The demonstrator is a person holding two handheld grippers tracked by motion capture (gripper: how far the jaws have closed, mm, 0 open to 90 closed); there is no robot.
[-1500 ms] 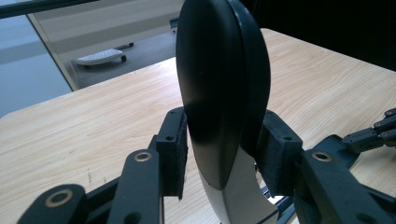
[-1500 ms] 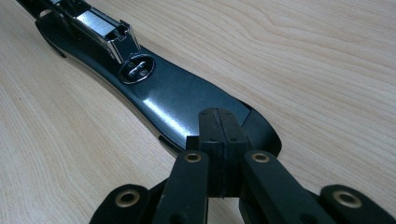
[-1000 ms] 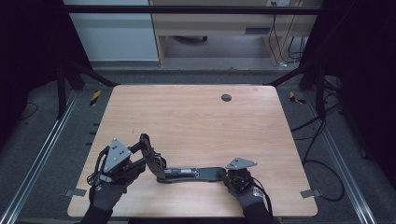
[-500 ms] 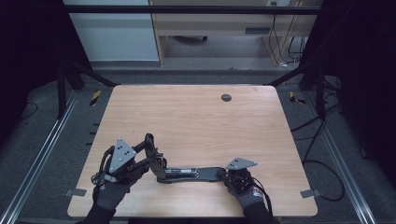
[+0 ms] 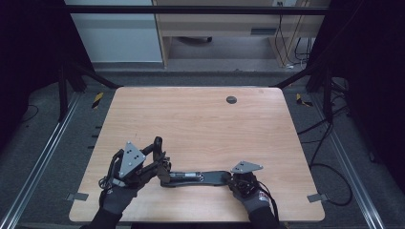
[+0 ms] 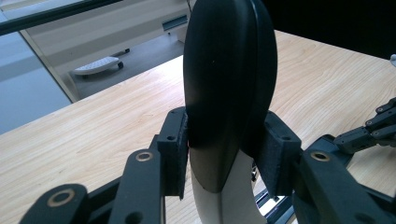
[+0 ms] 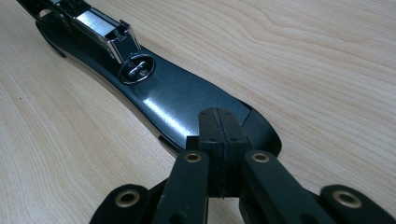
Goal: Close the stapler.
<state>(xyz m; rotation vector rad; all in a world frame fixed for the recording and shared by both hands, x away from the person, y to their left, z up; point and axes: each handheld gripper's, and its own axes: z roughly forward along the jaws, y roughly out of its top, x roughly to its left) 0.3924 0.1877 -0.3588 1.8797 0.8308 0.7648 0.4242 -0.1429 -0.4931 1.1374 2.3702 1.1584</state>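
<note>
left gripper (image 5: 160,151) near the table's (image 5: 200,119) front-left corner, jaws clamped on the raised black top arm (image 6: 229,88) of an opened stapler (image 5: 193,178). the stapler's flat base lies along the front edge, between the two hands; right gripper (image 5: 235,182) at its right end, jaws pressed fully together, tips resting on the base (image 7: 187,100)
</note>
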